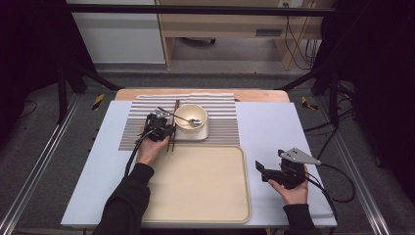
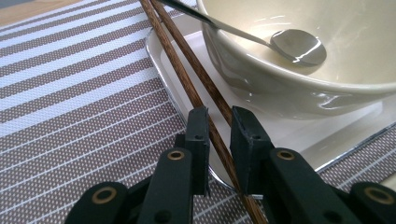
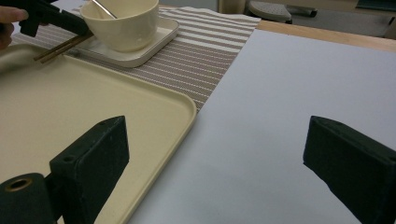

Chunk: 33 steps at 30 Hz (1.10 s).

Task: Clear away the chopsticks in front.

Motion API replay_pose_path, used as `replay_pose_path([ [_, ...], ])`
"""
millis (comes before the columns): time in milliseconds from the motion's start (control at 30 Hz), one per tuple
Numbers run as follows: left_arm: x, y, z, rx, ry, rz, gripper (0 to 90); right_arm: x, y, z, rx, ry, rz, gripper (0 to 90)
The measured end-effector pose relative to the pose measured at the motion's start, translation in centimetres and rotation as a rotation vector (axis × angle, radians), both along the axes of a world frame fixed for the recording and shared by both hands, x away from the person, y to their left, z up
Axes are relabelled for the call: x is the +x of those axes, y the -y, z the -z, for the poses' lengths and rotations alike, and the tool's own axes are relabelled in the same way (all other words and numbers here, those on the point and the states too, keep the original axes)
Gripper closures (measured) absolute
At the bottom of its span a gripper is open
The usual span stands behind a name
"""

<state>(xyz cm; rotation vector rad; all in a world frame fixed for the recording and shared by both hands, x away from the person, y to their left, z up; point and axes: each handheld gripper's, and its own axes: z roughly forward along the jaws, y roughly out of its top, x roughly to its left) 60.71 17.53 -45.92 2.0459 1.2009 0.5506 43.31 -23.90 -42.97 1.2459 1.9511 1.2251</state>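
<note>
Chopsticks [image 2: 205,100] sit between the left gripper [image 2: 218,122] jaws, which stand narrow around the pair w/ a sliver of gap showing, so grip looks barely begun; they lie on the striped mat [image 1: 142,122] beside the plate [image 2: 168,60] under the bowl [image 1: 191,116], nothing on the tray [image 1: 195,186] yet. Right gripper [image 3: 215,154] idles spread wide, holding nothing, over bare table right of tray; watch plate rim & bowl wall on lift, tray has ample room.

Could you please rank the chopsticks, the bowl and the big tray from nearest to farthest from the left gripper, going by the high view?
1. chopsticks: between the left gripper's jaws.
2. bowl: just right of it.
3. tray: nearer the person.
</note>
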Motion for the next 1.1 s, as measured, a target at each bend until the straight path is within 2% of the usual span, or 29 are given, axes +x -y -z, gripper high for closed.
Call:
replay_pose_path([
  [67, 0.13, 0.11, 0.10, -0.014, 0.000, -0.007, 77.0, 0.04, -0.02, 0.07, -0.009, -0.001, -0.002, 7.2],
  [100, 0.21, 0.11, 0.08, -0.005, -0.003, -0.003, 77.2, 0.05, -0.03, 0.08, -0.009, -0.001, -0.002, 7.2],
  [367, 0.43, 0.11, 0.13, -0.027, -0.012, -0.018, 78.5, 0.08, -0.05, 0.15, -0.011, -0.004, -0.004, 7.3],
  [567, 0.25, 0.00, -0.04, -0.018, -0.016, -0.023, 82.3, 0.06, -0.12, 0.17, -0.009, -0.008, -0.006, 7.4],
  [600, 0.22, -0.12, -0.13, -0.004, -0.019, -0.018, 82.6, 0.07, -0.11, 0.19, -0.013, -0.007, -0.006, 7.4],
  [700, 0.23, -0.08, -0.13, -0.003, -0.017, -0.019, 82.5, 0.08, -0.13, 0.20, -0.013, -0.007, -0.007, 7.5],
  [767, 0.29, -0.01, -0.04, -0.007, -0.011, -0.015, 79.3, 0.08, -0.12, 0.18, -0.013, -0.008, -0.007, 7.5],
  [867, 0.39, 0.13, 0.12, -0.028, -0.012, -0.014, 77.1, 0.07, -0.11, 0.16, -0.009, -0.008, -0.006, 7.5],
  [1100, 0.36, 0.16, 0.07, -0.031, -0.016, -0.044, 81.8, 0.08, -0.11, 0.18, -0.014, -0.009, -0.008, 7.6],
])
